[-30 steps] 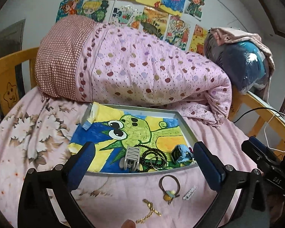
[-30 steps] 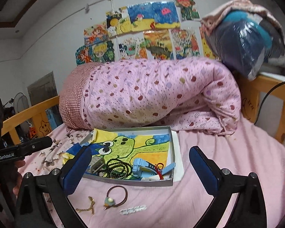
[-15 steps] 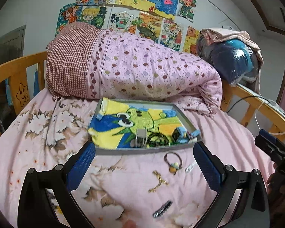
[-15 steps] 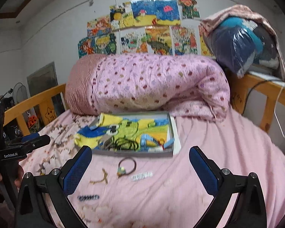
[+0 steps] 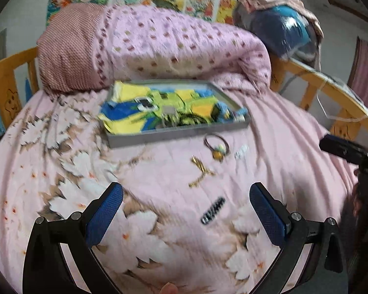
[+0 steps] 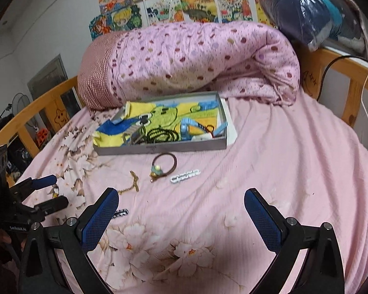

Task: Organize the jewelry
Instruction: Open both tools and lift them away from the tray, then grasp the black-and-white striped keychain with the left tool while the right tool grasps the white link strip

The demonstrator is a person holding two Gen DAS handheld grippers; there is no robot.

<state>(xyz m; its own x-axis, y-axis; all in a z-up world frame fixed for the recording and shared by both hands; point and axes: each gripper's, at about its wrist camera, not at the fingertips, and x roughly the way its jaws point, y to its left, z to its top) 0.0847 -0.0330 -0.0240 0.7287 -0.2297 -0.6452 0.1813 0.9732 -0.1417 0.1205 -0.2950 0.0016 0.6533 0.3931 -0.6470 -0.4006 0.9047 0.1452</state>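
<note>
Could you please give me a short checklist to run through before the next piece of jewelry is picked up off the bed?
1. Left gripper open and empty: ok.
2. Right gripper open and empty: ok.
3. Pieces left outside the tray: hair tie, white clip, gold chain, dark clip: not ok, all on the bedsheet.
4. Dark clip lies nearest the left jaws, unobstructed: ok.
5. Free room in the tray for more: ok, mostly at its back.
6. Left view sharp enough to aim: not ok, blurred.
</note>
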